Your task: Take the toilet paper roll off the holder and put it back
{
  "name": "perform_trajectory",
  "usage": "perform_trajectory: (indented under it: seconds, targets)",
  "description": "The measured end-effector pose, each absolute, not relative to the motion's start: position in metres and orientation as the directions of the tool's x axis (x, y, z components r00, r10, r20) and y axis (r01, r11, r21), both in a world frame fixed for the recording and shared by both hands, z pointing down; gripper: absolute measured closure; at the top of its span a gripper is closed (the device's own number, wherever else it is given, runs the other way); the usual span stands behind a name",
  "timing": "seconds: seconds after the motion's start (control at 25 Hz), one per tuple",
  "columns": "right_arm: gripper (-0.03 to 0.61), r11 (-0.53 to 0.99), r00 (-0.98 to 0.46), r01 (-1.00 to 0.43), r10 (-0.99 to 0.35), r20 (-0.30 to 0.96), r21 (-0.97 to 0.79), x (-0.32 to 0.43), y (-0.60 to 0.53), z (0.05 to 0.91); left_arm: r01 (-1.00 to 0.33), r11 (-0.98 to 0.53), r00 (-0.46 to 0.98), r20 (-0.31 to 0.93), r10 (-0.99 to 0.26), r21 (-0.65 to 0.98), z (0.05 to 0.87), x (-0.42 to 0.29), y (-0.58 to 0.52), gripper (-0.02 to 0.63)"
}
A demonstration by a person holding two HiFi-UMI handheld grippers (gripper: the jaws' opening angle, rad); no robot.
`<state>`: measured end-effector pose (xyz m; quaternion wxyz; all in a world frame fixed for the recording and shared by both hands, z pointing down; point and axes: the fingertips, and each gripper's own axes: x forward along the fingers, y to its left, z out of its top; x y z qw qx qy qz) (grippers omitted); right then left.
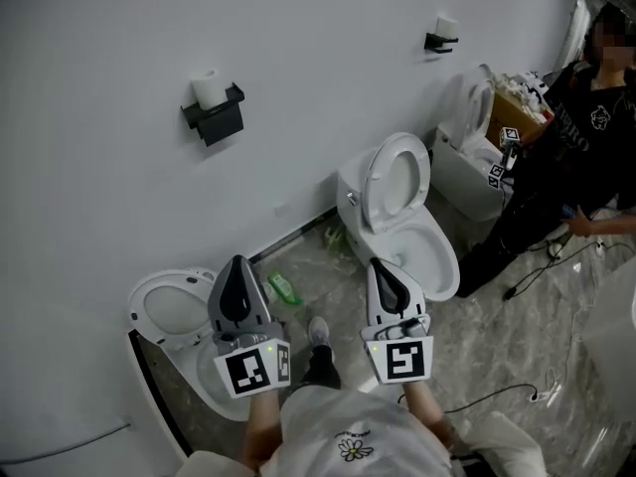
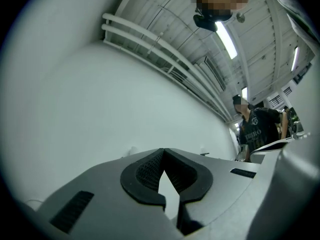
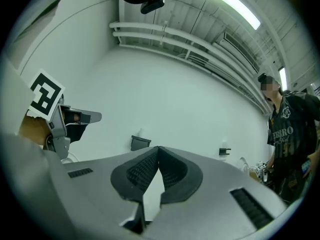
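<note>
A white toilet paper roll (image 1: 208,87) stands upright on a black wall holder (image 1: 215,115) high on the white wall. Well short of it, my left gripper (image 1: 237,264) and right gripper (image 1: 382,268) are held side by side, both pointing toward the wall. In the left gripper view the left gripper (image 2: 163,152) has its tips together with nothing between them. The right gripper (image 3: 158,149) is likewise shut and empty, with the holder (image 3: 140,142) small and far ahead of it. The left gripper (image 3: 65,121) also shows at the left of the right gripper view.
A toilet (image 1: 397,207) with its lid up stands just ahead of the right gripper, another toilet (image 1: 171,311) under the left one. A second holder (image 1: 440,38) and a third toilet (image 1: 467,137) are further right. A person in black (image 1: 586,127) stands at the right. A green bottle (image 1: 285,288) lies on the floor.
</note>
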<state>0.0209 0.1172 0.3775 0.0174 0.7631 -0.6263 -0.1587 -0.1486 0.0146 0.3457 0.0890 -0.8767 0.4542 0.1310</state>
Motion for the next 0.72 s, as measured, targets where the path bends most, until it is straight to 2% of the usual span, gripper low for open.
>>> perform_trajectory:
  seconds: [0.4,0.72]
  targets:
    - [0.569,-0.175,0.124,-0.96,-0.966,-0.226,0.22,0.079,-0.061,0.341,-0.839,-0.543,0.529,-0.297,-0.795,-0.04,0.317,-0.094,-0.153,0.597]
    - [0.569,-0.142,0.095,-0.964,-0.974,-0.208,0.223,0.103,-0.148,0.342,-0.865,-0.502,0.487,-0.284,-0.826,-0.024,0.316,-0.08,-0.238,0.597]
